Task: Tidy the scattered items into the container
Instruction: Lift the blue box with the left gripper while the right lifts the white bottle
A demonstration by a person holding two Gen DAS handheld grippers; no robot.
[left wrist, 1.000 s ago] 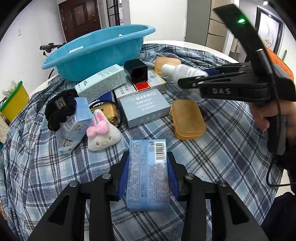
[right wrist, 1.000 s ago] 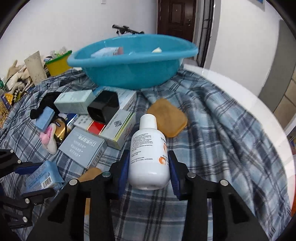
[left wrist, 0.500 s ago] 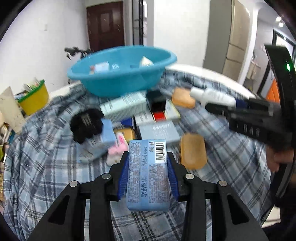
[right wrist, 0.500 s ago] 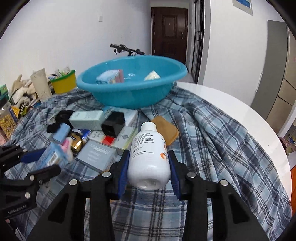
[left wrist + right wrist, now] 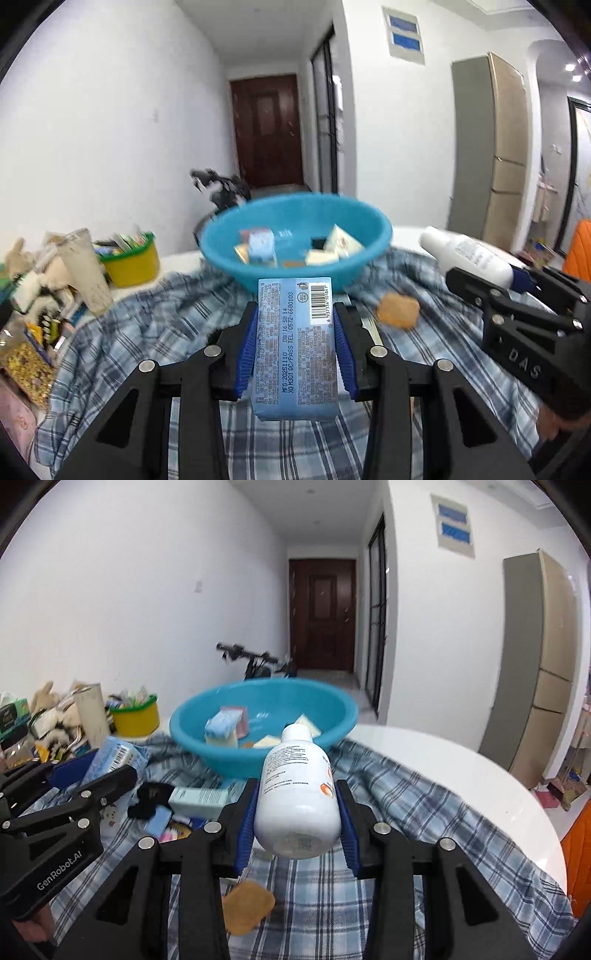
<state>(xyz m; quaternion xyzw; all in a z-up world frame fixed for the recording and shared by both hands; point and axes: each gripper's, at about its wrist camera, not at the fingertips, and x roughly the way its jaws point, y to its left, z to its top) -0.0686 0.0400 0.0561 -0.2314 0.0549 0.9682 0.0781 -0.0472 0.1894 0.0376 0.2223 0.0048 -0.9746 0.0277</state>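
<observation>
My left gripper [image 5: 295, 350] is shut on a light blue pack [image 5: 295, 347] with a barcode, held above the plaid cloth in front of the blue basin [image 5: 347, 221]. My right gripper [image 5: 297, 812] is shut on a white bottle [image 5: 297, 797], its cap pointing at the blue basin [image 5: 332, 701]. The basin holds several small boxes and packets. In the left wrist view the right gripper [image 5: 517, 295] and the white bottle [image 5: 465, 254] show at the right. In the right wrist view the left gripper [image 5: 85, 775] and the blue pack [image 5: 112, 755] show at the left.
The plaid cloth [image 5: 424, 812] covers a round white table [image 5: 461, 768]. Orange soap cases [image 5: 398, 309] [image 5: 245, 910], a pale green box [image 5: 199, 797] and a black scrunchie [image 5: 149, 799] lie on it. A yellow tub [image 5: 129, 264] and clutter stand at the left.
Both grippers have risen and tilted up, carrying the pack and the bottle closer to the basin. The scattered items on the cloth have dropped low or out of view.
</observation>
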